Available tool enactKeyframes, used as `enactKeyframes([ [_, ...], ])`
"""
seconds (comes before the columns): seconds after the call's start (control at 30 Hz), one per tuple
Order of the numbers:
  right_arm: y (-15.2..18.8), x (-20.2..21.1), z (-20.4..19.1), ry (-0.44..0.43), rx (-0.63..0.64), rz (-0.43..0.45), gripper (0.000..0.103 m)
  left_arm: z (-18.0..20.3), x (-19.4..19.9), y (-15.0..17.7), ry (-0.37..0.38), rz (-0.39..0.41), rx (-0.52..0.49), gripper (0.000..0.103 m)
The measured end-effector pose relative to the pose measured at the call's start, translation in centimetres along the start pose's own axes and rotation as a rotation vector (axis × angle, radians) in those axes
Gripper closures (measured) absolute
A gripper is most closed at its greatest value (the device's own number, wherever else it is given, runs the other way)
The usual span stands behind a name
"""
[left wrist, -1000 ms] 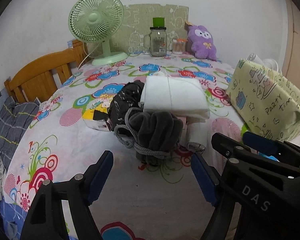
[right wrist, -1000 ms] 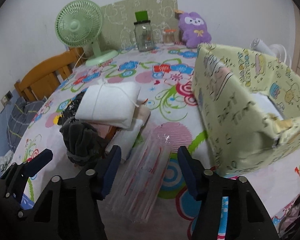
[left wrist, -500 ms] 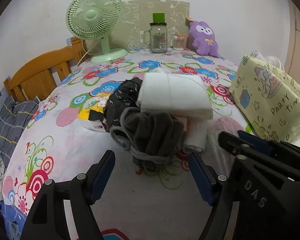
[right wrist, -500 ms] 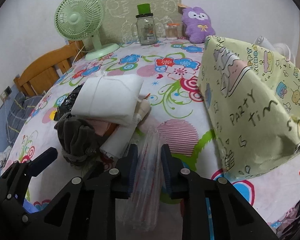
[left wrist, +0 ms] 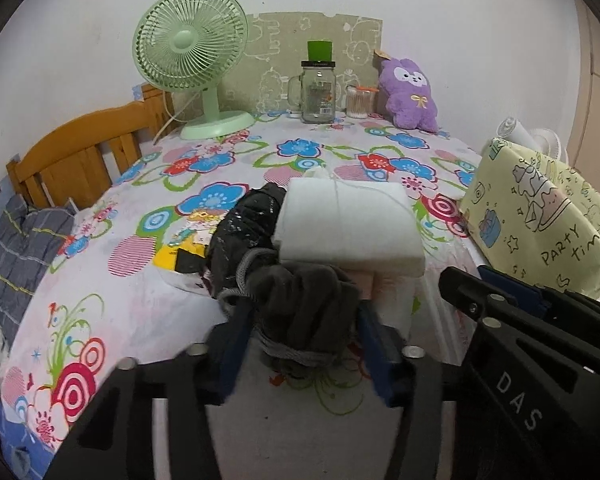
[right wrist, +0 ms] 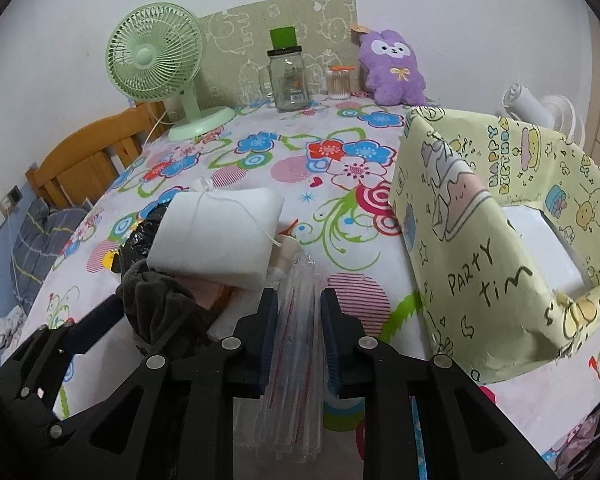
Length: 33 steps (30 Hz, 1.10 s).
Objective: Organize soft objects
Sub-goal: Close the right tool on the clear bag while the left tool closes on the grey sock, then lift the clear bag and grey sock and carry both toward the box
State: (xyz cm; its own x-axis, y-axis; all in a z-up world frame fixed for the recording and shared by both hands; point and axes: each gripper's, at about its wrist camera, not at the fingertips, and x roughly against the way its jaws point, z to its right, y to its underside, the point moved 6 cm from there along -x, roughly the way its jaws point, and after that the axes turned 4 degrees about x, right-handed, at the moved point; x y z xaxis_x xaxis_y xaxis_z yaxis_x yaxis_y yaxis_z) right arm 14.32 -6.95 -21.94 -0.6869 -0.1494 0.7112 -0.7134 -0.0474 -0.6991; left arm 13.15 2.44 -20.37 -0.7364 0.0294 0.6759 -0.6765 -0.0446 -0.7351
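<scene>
The left gripper [left wrist: 300, 344] has its blue-padded fingers [left wrist: 236, 344] pressed against both sides of a dark grey glove bundle [left wrist: 304, 312], which is bound with grey cord and sits at the near end of a pile on the worktop [left wrist: 140, 312], a surface covered by a flowered cloth. The lower part of the bundle is hidden between the fingers, so how deep the hold goes cannot be told. Behind it lies a folded white pad [left wrist: 348, 228] tied with thin string, resting on pinkish and white items that are mostly covered. To the pad's left a crumpled black plastic bag [left wrist: 244, 228] partly hides a yellow and black packet [left wrist: 176, 258].

The right gripper [right wrist: 299, 334] is nearly closed on a clear packet of red-striped straws [right wrist: 296, 344]; the packet's near end runs under the gripper body and is hard to make out. A yellow birthday-print box [right wrist: 480, 264] stands open to the right, with a white interior only partly seen.

At the far edge stand a green fan [left wrist: 192, 60], a glass jar [left wrist: 318, 92], a small cotton-swab pot [left wrist: 359, 102] and a purple plush toy [left wrist: 410, 96]. A wooden headboard [left wrist: 80, 156] is cut off at left.
</scene>
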Motion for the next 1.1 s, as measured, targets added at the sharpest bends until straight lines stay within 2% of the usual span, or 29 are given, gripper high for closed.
enactKeyframes([
  [0.17,-0.1,0.1,-0.2,0.000,0.003,0.000,0.078,0.2,0.3,0.0,0.015,0.006,-0.008,0.064],
  [0.4,-0.6,1.2,-0.3,-0.001,0.007,0.023,0.078,0.7,1.8,-0.4,0.033,0.027,-0.014,0.066],
  [1.1,-4.4,9.8,-0.2,0.021,0.034,0.185,0.078,2.9,9.1,-4.5,0.049,0.165,-0.028,0.067],
])
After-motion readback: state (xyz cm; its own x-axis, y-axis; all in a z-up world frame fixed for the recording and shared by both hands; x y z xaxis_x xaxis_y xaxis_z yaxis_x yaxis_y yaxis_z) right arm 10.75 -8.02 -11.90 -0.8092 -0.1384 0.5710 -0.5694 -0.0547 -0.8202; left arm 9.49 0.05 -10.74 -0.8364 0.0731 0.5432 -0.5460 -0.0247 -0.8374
